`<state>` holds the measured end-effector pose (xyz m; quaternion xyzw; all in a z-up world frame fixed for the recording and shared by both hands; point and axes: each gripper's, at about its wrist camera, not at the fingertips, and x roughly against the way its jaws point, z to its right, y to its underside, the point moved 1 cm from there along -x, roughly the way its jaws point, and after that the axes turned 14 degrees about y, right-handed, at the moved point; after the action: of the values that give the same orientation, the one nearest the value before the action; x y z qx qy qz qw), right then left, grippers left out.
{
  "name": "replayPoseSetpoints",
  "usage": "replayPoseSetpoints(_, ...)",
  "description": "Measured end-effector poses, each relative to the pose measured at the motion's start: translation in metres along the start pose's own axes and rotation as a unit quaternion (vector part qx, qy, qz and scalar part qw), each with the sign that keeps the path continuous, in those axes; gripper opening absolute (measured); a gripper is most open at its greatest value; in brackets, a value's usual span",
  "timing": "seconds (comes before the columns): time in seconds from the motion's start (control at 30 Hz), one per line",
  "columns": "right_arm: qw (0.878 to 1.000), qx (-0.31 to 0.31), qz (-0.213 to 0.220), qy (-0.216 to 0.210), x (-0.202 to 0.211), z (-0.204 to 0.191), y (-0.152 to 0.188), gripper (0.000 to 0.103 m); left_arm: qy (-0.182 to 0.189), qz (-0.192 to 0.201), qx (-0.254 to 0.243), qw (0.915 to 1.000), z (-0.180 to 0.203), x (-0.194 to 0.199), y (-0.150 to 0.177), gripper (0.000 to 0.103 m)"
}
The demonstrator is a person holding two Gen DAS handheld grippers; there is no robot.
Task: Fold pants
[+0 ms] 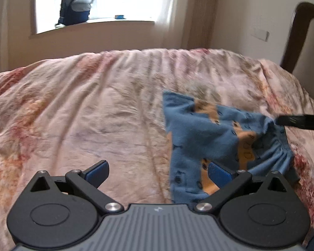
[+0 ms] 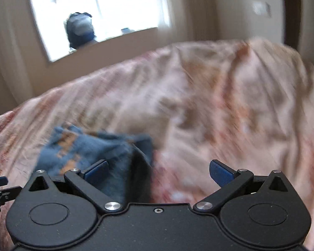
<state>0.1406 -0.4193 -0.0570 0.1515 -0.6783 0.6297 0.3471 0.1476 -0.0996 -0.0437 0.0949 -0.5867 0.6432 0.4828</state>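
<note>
Left wrist view: left gripper (image 1: 158, 172) jaws spread wide, nothing held. Blue pants (image 1: 215, 140) with orange print seen crumpled on bed (image 1: 83, 115), partly under right-hand finger. Right gripper (image 1: 299, 121) seen at pants' far edge.

Right wrist view, blurred: right gripper (image 2: 158, 172) jaws spread wide, apparently nothing gripped. Pants (image 2: 90, 148) located ahead-left on bed (image 2: 230, 104).

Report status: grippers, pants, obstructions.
Left gripper open, empty. Right gripper open, empty. Blue pants crumpled on bedspread, unfolded. Nothing blocking.
</note>
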Motion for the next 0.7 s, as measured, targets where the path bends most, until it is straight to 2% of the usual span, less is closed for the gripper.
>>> replayPoseSetpoints(0.13,0.993,0.115,0.040,-0.011,-0.024,-0.044,-0.007,0.103,-0.013,-0.034,-0.030,0.9989,0.006,-0.015,0.012,0.102)
replayPoseSetpoints(0.23,0.983,0.182,0.023,0.017,-0.053,-0.061,-0.002,0.102,-0.015,-0.030,-0.032,0.9989,0.009,-0.016,0.017,0.102)
replayPoseSetpoints(0.3,0.985,0.168,0.022,0.020,-0.062,-0.052,-0.005,0.102,-0.015,-0.033,-0.034,0.9988,0.010,-0.014,0.017,0.102)
replayPoseSetpoints(0.33,0.990,0.137,0.024,0.027,-0.060,-0.042,-0.009,0.102,-0.014,-0.033,-0.034,0.9988,0.010,-0.013,0.016,0.102)
replayPoseSetpoints(0.47,0.994,0.067,0.061,0.066,-0.030,-0.016,-0.016,0.102,-0.005,-0.033,-0.016,0.9993,0.006,-0.010,0.014,0.103)
replayPoseSetpoints(0.53,0.997,0.059,0.052,0.018,-0.015,-0.010,-0.015,0.103,0.000,-0.030,-0.007,0.9995,0.003,-0.009,0.012,0.103)
replayPoseSetpoints(0.6,0.997,0.069,0.016,-0.044,-0.008,-0.011,-0.008,0.103,-0.001,-0.027,-0.002,0.9996,0.002,-0.007,0.011,0.103)
replayPoseSetpoints(0.67,0.989,0.127,-0.015,-0.073,-0.005,-0.023,0.000,0.103,-0.001,-0.027,0.002,0.9996,0.001,-0.008,0.011,0.103)
replayPoseSetpoints(0.7,0.983,0.171,-0.034,-0.063,-0.009,-0.031,0.007,0.103,0.001,-0.026,0.003,0.9997,0.000,-0.008,0.011,0.103)
